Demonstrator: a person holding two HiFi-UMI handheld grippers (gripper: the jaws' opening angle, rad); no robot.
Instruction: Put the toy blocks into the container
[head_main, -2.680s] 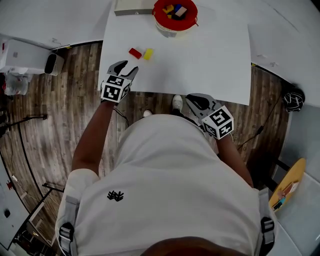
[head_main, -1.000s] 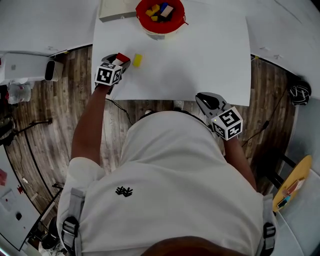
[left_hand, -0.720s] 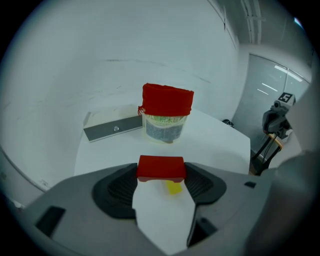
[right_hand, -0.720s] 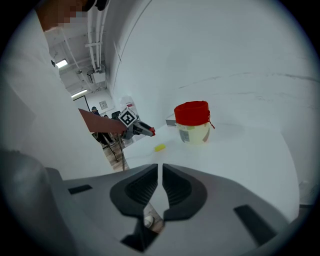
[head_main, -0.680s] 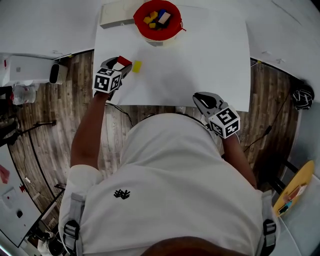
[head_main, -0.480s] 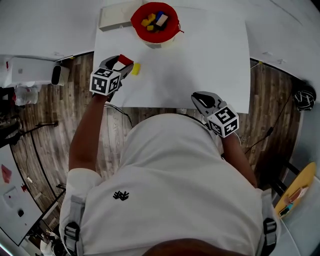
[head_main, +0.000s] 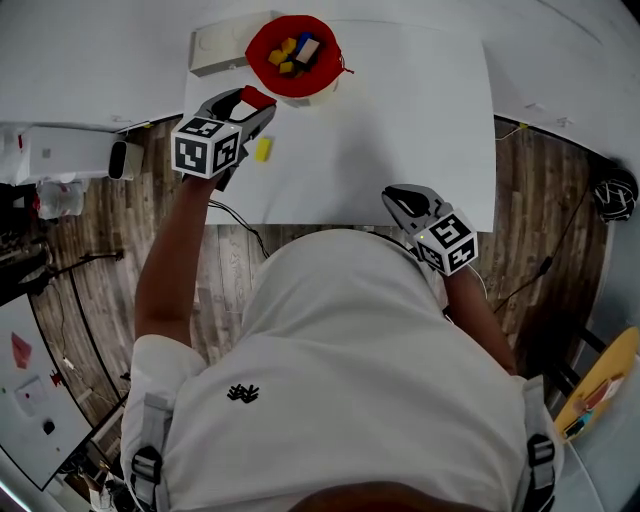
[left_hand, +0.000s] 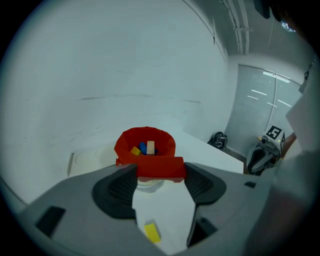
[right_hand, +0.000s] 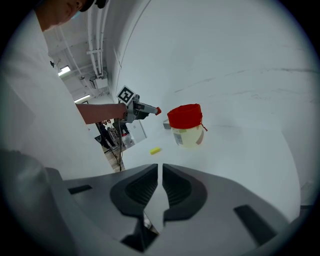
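Red block (left_hand: 161, 168) pinched end to end in left gripper (left_hand: 160, 176), just short of container (left_hand: 122, 145). Probably light, stiff, slick plastic; flat sides best. Yellow block (head_main: 263, 149) on table (head_main: 400, 100). Right gripper (right_hand: 161, 180) clenched, empty.

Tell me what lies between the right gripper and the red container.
Nothing but bare white table between the right gripper and the red container, as the head view shows; the yellow block lies off to the side.

Left claw (head_main: 252, 103) gripping red block (head_main: 258, 96) beside red container (head_main: 326, 78); yellow block (head_main: 263, 149) on table (head_main: 400, 110)
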